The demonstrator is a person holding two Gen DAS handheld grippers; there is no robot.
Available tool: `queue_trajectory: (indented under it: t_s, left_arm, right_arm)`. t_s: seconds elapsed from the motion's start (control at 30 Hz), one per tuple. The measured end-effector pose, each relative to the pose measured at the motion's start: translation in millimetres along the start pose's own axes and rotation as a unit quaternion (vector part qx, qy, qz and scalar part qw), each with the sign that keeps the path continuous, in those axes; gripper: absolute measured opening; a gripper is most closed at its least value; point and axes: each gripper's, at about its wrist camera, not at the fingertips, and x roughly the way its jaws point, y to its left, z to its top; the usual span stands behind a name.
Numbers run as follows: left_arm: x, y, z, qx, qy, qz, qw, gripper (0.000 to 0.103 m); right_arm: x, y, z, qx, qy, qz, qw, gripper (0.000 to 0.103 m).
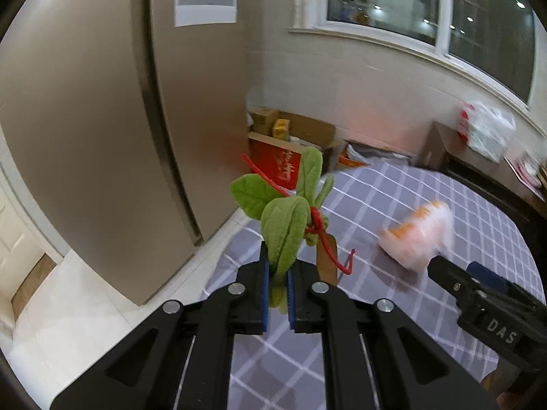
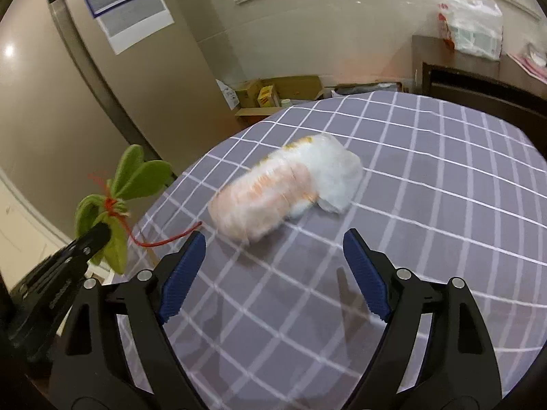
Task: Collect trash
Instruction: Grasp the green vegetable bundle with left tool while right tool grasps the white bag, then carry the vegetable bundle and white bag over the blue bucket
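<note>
Left fingers [image 1: 277,294] pinched on green felt leaves [image 1: 283,225]; right fingers [image 2: 277,266] wide apart, empty, before blurred orange-white wrapper [image 2: 283,191].

On the checked tablecloth [image 2: 427,177]: 1 orange-and-white wrapper [image 2: 283,188] at centre. At left, 1 bunch of green leaves [image 1: 290,218] bound with 1 red string [image 1: 328,246]. Far right, 1 white plastic bag [image 2: 475,27]. 2 grippers in frame.

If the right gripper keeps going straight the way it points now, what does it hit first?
Most likely the orange-and-white plastic bag lying on the checked tablecloth. It sits straight ahead of the open right gripper, slightly left of centre, with nothing between. Depth is hard to judge through the fisheye and blur.
</note>
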Motion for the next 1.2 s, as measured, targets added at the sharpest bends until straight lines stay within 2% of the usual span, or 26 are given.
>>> queue_trajectory:
  t_s: [0.13, 0.37, 0.4, 0.47, 0.57, 0.67, 0.9, 1.2]
  left_arm:
    - [26, 7, 5, -0.004, 0.013, 0.005, 0.9999, 0.008]
    - [44, 14, 1, -0.017, 0.024, -0.001, 0.9996, 0.008]
    - [44, 11, 0, -0.015, 0.024, -0.002, 0.9996, 0.007]
    - [44, 11, -2, -0.013, 0.025, -0.009, 0.9996, 0.008]
    - [36, 13, -6, -0.013, 0.024, -0.018, 0.9995, 0.008]
    - [20, 16, -12, -0.014, 0.019, -0.029, 0.9993, 0.007]
    - [-29, 26, -30, -0.02, 0.0, -0.031, 0.9993, 0.008]
    - [-106, 65, -70, -0.032, -0.034, -0.007, 0.9989, 0.008]
  right_arm:
    - [21, 4, 15, 0.023, 0.001, -0.01, 1.0, 0.082]
    - [51, 6, 29, 0.037, 0.028, -0.041, 0.998, 0.082]
    - [51, 8, 28, 0.029, 0.023, -0.045, 0.998, 0.078]
    - [51, 11, 27, 0.01, 0.025, -0.054, 0.998, 0.056]
    - [46, 15, 22, -0.013, 0.032, -0.047, 0.998, 0.048]
    - [31, 21, 12, -0.035, 0.023, -0.043, 0.998, 0.044]
    - [-23, 50, -18, -0.07, 0.004, 0.003, 0.998, 0.044]
    - [-86, 107, -70, -0.118, -0.007, 0.073, 0.99, 0.044]
